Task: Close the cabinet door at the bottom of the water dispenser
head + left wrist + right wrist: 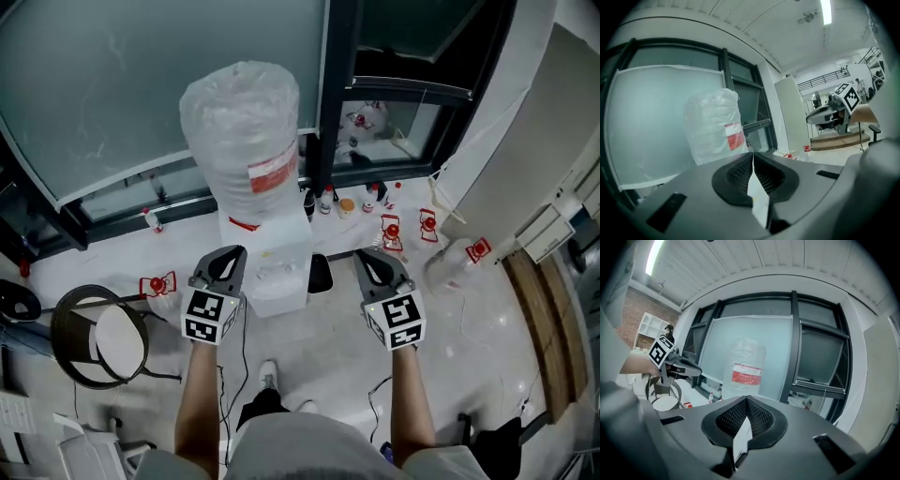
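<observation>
head view: looked steeply down on the water dispenser (277, 277), set at the far edge of the floor (328, 366) against the window frame (330, 94) and topped by a plastic-wrapped bottle (242, 122). searched for the cabinet door at its bottom and saw none of it, hidden beneath the dispenser's own top and front from this angle. noted a dark shape (321, 272) just beside the dispenser's right side, low down; possibly the door ajar, possibly something else, could not tell. could therefore confirm the door neither shut nor open.

found the left gripper (228, 258) and the right gripper (377, 261) held side by side in front of the dispenser's upper part, touching nothing. read both as clenched on nothing: in the left gripper view, ribbed pads (738, 173) pressed together with only bottle and window beyond; in the right gripper view, pads (761, 418) likewise met and bare. judged what might be left: lowering a gripper to the base, checking the door, pushing it home if open.

further out, made out a round stool (98, 342) near the floor's left edge and small red-capped bottles (389, 230) along the far edge, right of the dispenser, too small to identify. could not read the bottle's red label.
</observation>
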The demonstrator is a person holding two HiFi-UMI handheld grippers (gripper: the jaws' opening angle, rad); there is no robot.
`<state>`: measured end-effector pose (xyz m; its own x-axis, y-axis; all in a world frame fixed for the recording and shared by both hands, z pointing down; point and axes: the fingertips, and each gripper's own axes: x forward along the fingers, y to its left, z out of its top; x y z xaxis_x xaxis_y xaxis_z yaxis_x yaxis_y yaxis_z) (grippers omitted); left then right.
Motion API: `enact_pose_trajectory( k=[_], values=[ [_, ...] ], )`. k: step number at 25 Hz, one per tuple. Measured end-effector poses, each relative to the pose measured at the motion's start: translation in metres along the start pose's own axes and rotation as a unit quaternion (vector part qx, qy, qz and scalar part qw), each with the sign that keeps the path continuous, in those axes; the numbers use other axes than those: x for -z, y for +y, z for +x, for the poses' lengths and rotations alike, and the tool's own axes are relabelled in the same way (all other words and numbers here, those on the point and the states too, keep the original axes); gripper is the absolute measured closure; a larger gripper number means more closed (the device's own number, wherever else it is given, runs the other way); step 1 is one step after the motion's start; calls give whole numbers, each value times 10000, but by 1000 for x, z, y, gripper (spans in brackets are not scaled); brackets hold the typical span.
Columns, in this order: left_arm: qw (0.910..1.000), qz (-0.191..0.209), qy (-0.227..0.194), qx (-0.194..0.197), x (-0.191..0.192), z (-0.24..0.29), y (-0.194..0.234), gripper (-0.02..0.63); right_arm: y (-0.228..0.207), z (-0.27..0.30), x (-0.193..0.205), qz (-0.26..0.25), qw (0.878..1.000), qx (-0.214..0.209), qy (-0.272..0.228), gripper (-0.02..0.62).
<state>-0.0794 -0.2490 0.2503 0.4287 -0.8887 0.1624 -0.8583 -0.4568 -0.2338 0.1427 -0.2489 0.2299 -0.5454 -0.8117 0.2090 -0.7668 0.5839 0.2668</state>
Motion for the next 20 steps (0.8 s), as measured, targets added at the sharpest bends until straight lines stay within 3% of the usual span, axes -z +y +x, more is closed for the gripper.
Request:
enact_pose_trajectory(
  k=[11,20],
  values=[
    [9953,696,-655,140,-94,-21,2,580,0,-4,-88,-569,9969,-112,-524,568],
    [9894,1015,-901,515,-128,-34,-16,580,16,-9,-131,-707,9932,-173,-913,568]
  ],
)
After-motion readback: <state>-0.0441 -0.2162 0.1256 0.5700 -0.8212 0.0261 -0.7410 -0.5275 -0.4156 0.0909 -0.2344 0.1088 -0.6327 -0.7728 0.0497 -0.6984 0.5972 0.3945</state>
